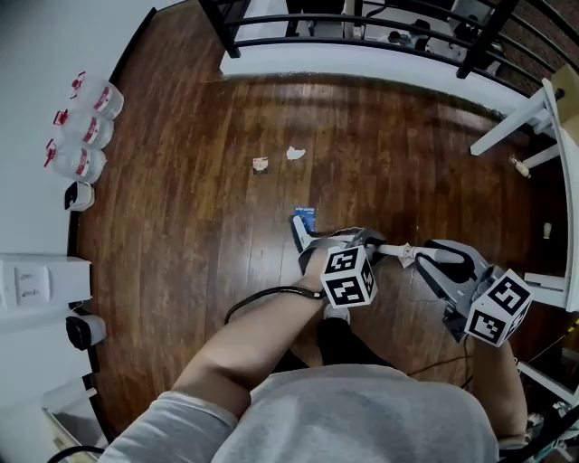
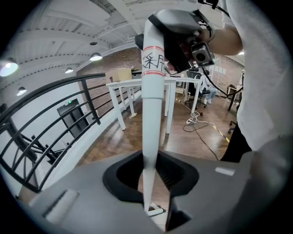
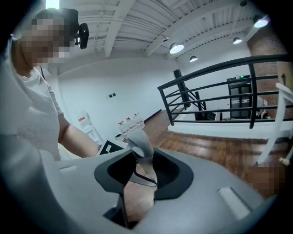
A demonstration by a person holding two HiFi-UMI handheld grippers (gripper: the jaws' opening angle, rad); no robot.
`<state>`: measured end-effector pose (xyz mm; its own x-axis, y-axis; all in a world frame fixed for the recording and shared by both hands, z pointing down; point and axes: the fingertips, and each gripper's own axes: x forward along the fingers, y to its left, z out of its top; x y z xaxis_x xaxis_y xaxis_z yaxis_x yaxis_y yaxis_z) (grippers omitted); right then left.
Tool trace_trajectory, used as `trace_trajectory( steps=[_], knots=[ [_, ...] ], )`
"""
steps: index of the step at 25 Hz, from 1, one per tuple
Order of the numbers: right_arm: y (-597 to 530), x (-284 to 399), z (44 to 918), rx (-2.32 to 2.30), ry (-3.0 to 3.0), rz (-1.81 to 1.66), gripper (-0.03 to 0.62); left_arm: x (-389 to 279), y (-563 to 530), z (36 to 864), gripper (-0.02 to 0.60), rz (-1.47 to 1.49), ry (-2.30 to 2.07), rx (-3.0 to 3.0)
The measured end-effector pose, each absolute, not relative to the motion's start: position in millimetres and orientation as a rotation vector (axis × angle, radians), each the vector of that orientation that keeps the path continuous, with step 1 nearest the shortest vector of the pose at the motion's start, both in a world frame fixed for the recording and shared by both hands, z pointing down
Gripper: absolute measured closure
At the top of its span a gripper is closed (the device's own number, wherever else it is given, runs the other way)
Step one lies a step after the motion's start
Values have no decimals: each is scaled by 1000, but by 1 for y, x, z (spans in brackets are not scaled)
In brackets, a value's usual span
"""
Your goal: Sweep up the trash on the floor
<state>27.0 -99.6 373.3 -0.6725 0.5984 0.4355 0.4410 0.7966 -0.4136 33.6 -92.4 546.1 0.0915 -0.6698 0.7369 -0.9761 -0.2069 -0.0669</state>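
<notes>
On the dark wood floor (image 1: 181, 235) out in front of the person there are two little scraps of trash (image 1: 261, 165), one pale crumpled bit and a second one (image 1: 295, 153) just beside it, both well clear of the grippers. Closer in there's a small blue thing (image 1: 305, 216) on the boards, can't really tell what it is.

Both grippers are on the same white broom handle (image 2: 152, 114). The left gripper (image 2: 149, 183) has its jaws clamped round the lower stretch of it, and its view looks straight up the pole to where the right gripper (image 1: 443, 264) grabs the top, just past a label with red stripes. From the right gripper view the jaws are closed on the grey end of the handle, with the left gripper's marker cube (image 3: 110, 147) just behind.

Plastic bottles (image 1: 86, 127) with red labels line the white wall on the left, a black railing (image 1: 362, 20) runs along the far edge, and white table legs (image 1: 516, 127) stand off to the right.
</notes>
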Motion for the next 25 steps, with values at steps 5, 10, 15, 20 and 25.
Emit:
trace_trajectory(
  steps=[5, 10, 15, 20, 25],
  knots=[
    [-137, 46, 370, -687, -2445, 373, 482, 51, -130, 543, 499, 940, -1565, 2000],
    [-152, 59, 367, -662, -2459, 395, 480, 64, -146, 540, 499, 993, -1508, 2036],
    [-147, 53, 362, -721, -2455, 417, 471, 58, -143, 536, 499, 1016, -1529, 1995],
    [-122, 29, 350, -752, -2453, 399, 470, 37, -122, 525, 497, 963, -1577, 1992],
    [-90, -8, 337, -758, -2447, 396, 467, 5, -96, 512, 497, 888, -1633, 1996]
  ],
)
